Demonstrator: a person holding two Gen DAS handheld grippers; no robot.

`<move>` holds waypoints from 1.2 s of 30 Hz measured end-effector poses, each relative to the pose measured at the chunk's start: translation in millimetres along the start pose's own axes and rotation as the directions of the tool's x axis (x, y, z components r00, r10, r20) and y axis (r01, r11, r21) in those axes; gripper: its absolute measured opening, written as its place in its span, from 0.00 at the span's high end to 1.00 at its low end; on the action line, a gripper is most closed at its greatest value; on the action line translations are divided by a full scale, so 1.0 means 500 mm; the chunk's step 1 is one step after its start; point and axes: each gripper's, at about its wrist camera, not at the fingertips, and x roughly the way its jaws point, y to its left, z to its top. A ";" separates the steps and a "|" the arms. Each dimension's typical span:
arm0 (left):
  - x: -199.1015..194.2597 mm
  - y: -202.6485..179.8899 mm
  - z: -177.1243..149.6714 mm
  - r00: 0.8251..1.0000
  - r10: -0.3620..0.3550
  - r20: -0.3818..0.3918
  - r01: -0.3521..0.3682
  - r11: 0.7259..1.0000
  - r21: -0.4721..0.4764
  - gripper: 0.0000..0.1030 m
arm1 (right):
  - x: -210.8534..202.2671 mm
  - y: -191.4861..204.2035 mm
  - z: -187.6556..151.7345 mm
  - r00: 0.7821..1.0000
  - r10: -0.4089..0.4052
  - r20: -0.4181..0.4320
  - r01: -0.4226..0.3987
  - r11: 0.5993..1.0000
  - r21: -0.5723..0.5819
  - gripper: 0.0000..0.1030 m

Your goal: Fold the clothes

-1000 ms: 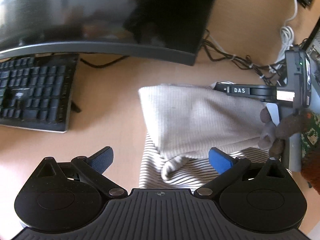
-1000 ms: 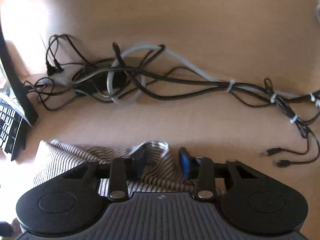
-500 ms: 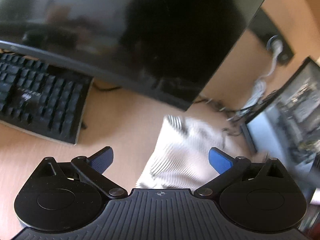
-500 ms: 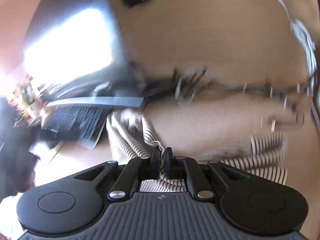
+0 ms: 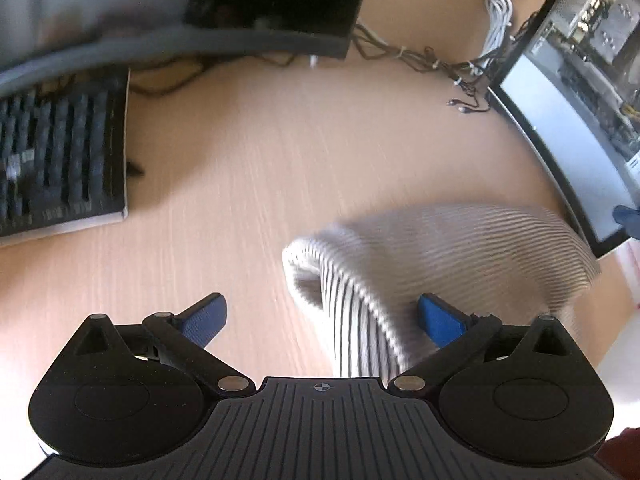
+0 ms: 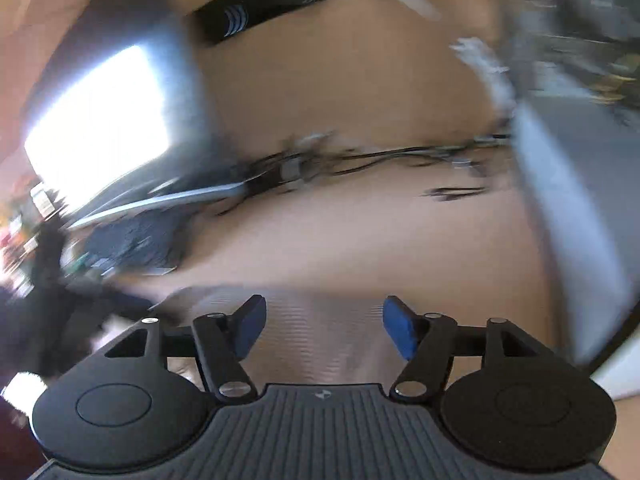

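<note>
A: Left wrist view first. Where is the cloth?

B: The striped cloth (image 5: 420, 272) lies on the wooden desk (image 5: 280, 168) in the lower right of the frame, a rolled fold at its left edge. The left gripper (image 5: 322, 318) is spread wide and grasps nothing; its right blue pad sits over the cloth's near part, the left pad over bare desk, so the fold falls between the two fingers, nearer the right one. Whether the pad touches the fabric I cannot tell.

A: And around it?

B: A keyboard (image 5: 60, 160) at the left edge, a monitor (image 5: 180, 8) across the top, a tangle of cables (image 5: 420, 56) at upper right, and a computer case (image 5: 580, 92) along the right edge, just beside the cloth's far corner.

A: Now the right wrist view.

B: Heavily blurred. The right gripper (image 6: 324, 328) is released too, fingers apart, nothing between them. The cloth (image 6: 312, 320) shows as faint stripes at lower centre, directly under and just beyond the fingertips. The cables (image 6: 360, 160) streak across the middle, and the monitor (image 6: 100, 132) glares at upper left
</note>
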 end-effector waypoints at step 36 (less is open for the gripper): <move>0.019 -0.019 -0.096 0.995 -0.096 -0.034 0.092 0.990 -0.109 0.47 | 0.152 -0.076 -0.078 0.984 0.004 -0.176 -0.010 0.999 -0.035 0.60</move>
